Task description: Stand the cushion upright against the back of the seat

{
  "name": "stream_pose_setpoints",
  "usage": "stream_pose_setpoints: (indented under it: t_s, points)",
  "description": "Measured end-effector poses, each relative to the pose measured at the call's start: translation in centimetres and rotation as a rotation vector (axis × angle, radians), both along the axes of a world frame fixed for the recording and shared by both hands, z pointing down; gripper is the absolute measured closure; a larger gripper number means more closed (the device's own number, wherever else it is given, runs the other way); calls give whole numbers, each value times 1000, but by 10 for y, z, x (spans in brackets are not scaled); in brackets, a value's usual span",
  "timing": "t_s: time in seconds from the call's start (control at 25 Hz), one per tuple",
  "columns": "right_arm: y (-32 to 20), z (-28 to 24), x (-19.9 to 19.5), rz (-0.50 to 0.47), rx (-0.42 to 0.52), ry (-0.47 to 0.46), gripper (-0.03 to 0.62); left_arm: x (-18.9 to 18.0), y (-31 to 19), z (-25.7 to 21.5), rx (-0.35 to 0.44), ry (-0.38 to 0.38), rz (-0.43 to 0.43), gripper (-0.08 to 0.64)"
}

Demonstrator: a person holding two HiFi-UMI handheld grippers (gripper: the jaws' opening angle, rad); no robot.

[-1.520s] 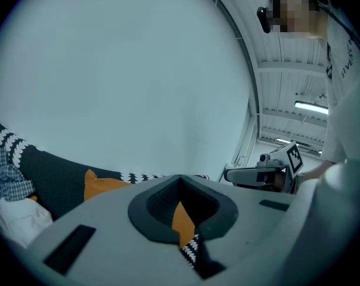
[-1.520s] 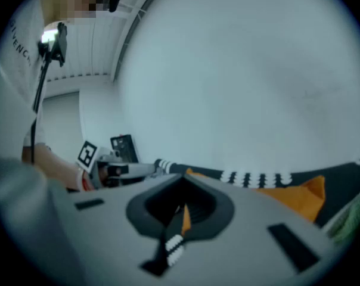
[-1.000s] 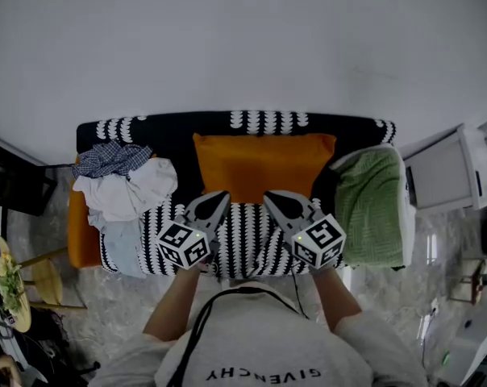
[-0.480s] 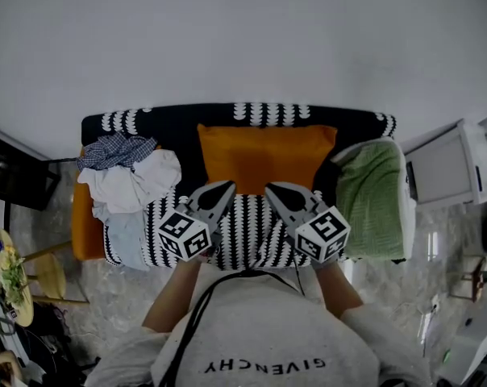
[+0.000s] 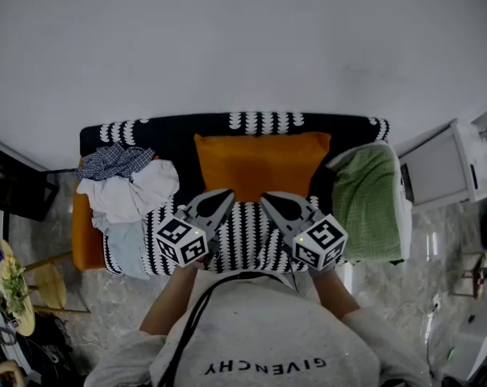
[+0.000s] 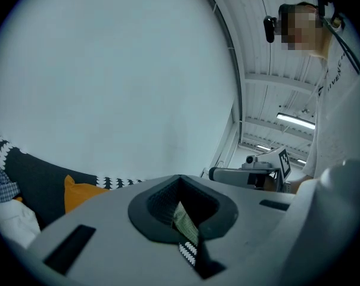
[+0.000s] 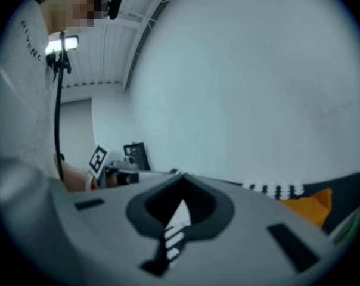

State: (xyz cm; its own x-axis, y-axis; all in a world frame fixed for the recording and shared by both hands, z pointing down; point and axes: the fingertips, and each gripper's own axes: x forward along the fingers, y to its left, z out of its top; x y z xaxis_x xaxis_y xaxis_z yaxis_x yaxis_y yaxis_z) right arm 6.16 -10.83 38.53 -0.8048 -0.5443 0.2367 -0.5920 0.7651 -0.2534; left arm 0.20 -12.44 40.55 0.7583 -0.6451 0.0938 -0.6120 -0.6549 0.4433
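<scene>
The cushion (image 5: 260,166) is plain orange. The seat (image 5: 264,122) is black with rows of small white shapes. At 3 o'clock from the cushion is a green cloth (image 5: 366,204). At 9 o'clock is a white cloth (image 5: 135,190), with a blue and white checked cloth (image 5: 113,159) at its 11 o'clock and a pale blue cloth (image 5: 124,244) at its 6 o'clock. The left gripper (image 5: 223,193) and right gripper (image 5: 268,198) are grey, with black and white marker squares.
</scene>
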Motion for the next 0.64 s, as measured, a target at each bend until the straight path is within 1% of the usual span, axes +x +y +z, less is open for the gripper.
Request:
stream_pose_setpoints:
  t_s: [0.16, 0.36, 0.64]
  points:
    - [1, -5, -1, 1, 6, -6, 575, -5, -3, -2, -1, 6, 14, 537]
    - [-3, -4, -6, 16, 1, 6, 575, -21, -12, -2, -12, 6, 20, 537]
    - [-9, -1, -24, 31, -11, 4, 575, -41, -21, -1, -34, 3, 40, 537]
